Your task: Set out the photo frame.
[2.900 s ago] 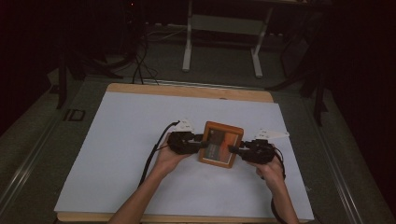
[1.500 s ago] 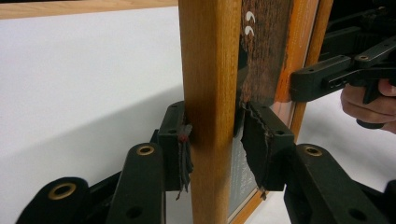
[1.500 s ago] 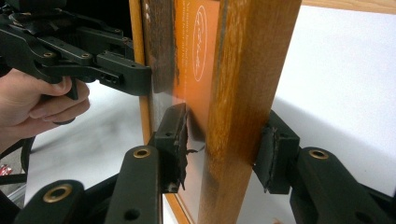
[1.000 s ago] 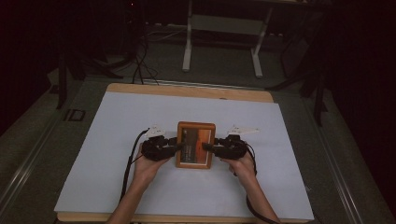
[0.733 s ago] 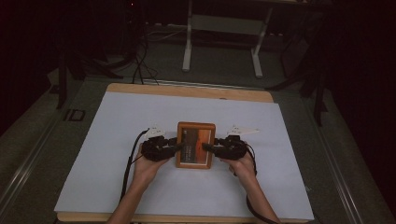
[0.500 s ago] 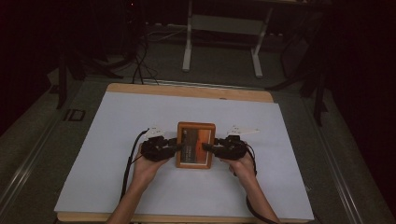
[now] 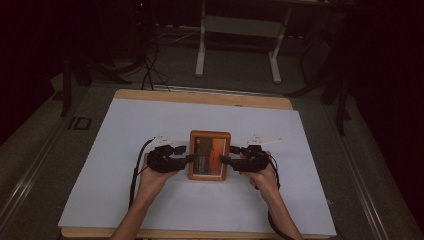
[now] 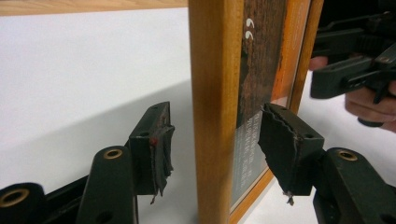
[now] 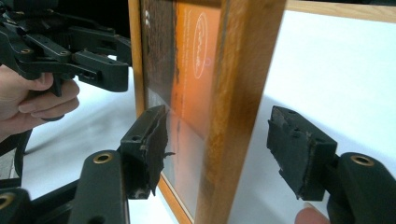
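Note:
A wooden picture frame [image 7: 210,156] with an orange and brown print stands upright near the middle of the white table [image 7: 125,130]. My left gripper [image 7: 189,158] is at its left edge and my right gripper [image 7: 223,160] at its right edge. In the left gripper view the open left gripper [image 8: 219,123] straddles the frame's edge [image 8: 212,70], with a gap beside the back pad [image 8: 156,144]. In the right gripper view the right gripper [image 9: 219,126] is open around the other edge [image 9: 243,70], both pads clear of the wood. Each view shows the other gripper beyond the frame.
The table has a wooden rim [image 7: 200,97] along its far side. Beyond it on the dark floor stand white desk legs [image 7: 201,45] and a tangle of cables [image 7: 150,60]. White tabletop spreads on all sides of the frame.
Since 2.9 s ago both grippers and the frame have moved left and a little nearer the person, and the frame has straightened. Over the last second nothing visibly moves.

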`<state>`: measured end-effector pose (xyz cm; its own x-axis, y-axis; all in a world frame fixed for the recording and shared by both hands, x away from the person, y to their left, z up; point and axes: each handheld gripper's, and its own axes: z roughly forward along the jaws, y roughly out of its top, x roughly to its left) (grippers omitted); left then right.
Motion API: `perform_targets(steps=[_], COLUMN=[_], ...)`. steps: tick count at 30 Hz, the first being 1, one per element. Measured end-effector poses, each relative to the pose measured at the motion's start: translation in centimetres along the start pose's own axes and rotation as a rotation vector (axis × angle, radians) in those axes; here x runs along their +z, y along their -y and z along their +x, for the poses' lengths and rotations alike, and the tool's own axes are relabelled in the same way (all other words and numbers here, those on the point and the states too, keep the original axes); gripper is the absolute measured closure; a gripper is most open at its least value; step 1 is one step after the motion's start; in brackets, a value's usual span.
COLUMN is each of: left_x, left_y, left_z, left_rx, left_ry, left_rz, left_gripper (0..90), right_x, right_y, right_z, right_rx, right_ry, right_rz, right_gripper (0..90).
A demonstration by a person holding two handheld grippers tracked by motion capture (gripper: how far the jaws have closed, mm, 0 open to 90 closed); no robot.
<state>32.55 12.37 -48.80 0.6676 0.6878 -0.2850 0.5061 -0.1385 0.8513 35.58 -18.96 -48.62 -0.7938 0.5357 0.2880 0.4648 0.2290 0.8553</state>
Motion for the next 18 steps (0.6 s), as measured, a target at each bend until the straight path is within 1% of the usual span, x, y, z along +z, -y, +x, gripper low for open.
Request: perform_targets(steps=[4, 7, 9, 10, 11, 12, 15, 16, 18], left_x=[-1.4, -2.3, -2.9, -2.9, -3.5, -3.8, -4.4, -4.4, -4.8], left_y=[-0.1, -0.1, -0.1, -0.1, 0.0, 0.0, 0.1, 0.1, 0.3], left_z=[0.4, 0.7, 0.9, 0.9, 1.2, 1.4, 1.8, 1.8, 2.2], left_rx=[-0.016, -0.030, -0.040, -0.040, -0.049, -0.054, -0.055, -0.055, -0.040], left_ry=[-0.012, -0.036, -0.046, -0.046, -0.054, -0.059, -0.086, -0.086, -0.137], left_rz=[-0.023, -0.023, -0.031, -0.031, -0.039, -0.040, -0.041, -0.041, -0.022], left_gripper=[42.5, 41.8, 41.7, 41.7, 41.5, 41.3, 41.0, 41.0, 40.8], right_x=[-0.9, -1.7, -2.2, -2.5, -2.8, -3.1, -3.8, -3.8, -4.3], right_y=[-0.3, -0.6, -0.7, -0.7, -0.7, -0.7, -0.6, -0.6, -0.3], right_z=[-0.1, -0.3, -0.3, -0.4, -0.5, -0.6, -1.0, -1.0, -1.5], right_rx=[0.000, -0.006, -0.007, -0.008, -0.009, -0.007, 0.002, 0.002, 0.012], right_ry=[0.005, 0.007, 0.008, 0.014, 0.016, 0.017, 0.033, 0.033, 0.053], right_rz=[-0.006, -0.009, -0.014, -0.015, -0.018, -0.018, -0.017, -0.017, -0.010], right_gripper=[36.9, 36.9, 36.9, 36.9, 37.0, 37.0, 37.0, 37.0, 37.0])
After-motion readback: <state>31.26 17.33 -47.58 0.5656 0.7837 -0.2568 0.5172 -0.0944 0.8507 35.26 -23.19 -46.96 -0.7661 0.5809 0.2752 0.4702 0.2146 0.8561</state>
